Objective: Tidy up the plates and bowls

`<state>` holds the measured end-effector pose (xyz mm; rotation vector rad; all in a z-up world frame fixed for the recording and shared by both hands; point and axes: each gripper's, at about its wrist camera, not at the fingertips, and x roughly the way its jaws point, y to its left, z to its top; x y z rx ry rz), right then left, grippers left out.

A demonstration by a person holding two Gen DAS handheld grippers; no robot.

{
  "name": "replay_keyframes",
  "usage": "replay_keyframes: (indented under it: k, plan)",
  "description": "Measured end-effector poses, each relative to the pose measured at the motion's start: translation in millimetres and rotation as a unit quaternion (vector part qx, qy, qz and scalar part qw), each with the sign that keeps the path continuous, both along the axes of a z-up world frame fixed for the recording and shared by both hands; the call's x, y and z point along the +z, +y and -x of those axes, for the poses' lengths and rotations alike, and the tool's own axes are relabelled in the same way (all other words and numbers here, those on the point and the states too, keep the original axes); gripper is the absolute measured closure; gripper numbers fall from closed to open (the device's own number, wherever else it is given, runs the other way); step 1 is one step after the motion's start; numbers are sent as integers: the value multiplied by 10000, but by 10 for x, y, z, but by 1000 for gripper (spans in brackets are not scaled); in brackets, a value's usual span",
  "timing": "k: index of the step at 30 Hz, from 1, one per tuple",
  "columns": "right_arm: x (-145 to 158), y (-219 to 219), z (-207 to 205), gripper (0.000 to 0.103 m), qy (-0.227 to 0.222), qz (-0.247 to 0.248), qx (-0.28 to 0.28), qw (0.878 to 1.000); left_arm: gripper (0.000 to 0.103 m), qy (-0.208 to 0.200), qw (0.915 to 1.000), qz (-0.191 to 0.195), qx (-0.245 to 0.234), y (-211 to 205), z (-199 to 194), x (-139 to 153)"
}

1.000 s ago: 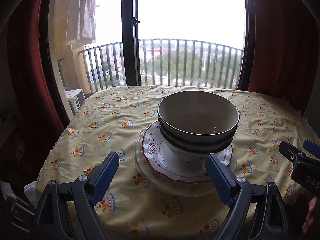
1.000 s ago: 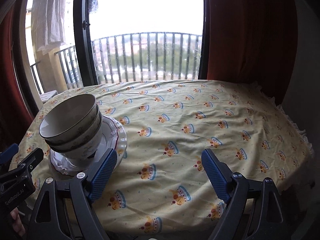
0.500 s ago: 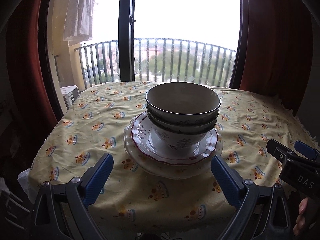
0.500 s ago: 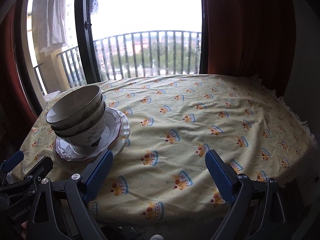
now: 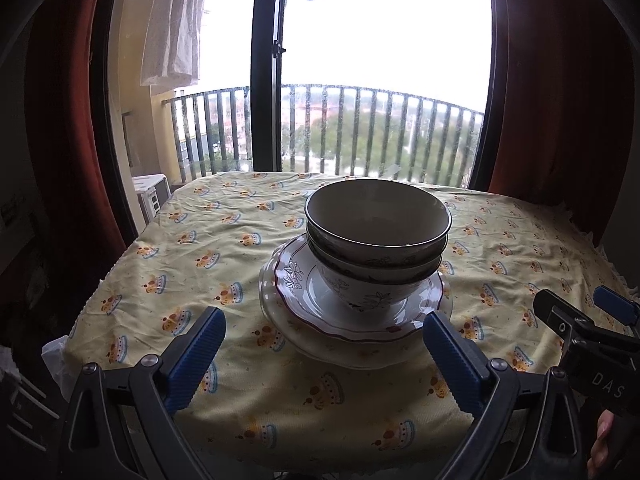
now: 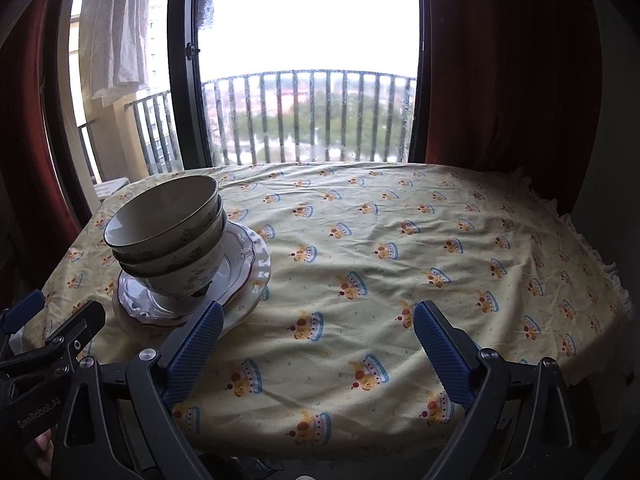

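Bowls [image 5: 378, 236], three nested, sit on two stacked plates [image 5: 348, 322] left of centre on tablecloth [image 6: 400, 264]. Left gripper [image 5: 324, 354] and right gripper [image 6: 318, 344] just spread wide, empty. Stack looks done; next, back away clear.

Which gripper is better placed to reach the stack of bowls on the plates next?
Left. The left gripper faces the bowl stack squarely, jaws open. The right gripper, also open, points at bare tablecloth, with the stack off to its side.

Daylight from blown-out window [image 5: 384, 32] backlights scene; foreground dim, edges fisheye-bent and vignetted.
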<state>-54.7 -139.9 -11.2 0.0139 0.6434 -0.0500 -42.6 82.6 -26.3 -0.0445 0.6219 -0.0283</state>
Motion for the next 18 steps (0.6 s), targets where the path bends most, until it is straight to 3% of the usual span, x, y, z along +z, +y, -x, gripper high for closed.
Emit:
replay_keyframes:
  k: [18]
  plan:
    - [-15, -71, -42, 2, 96, -91, -118, 9998, 0, -11, 10000, -31, -59, -59, -39, 23]
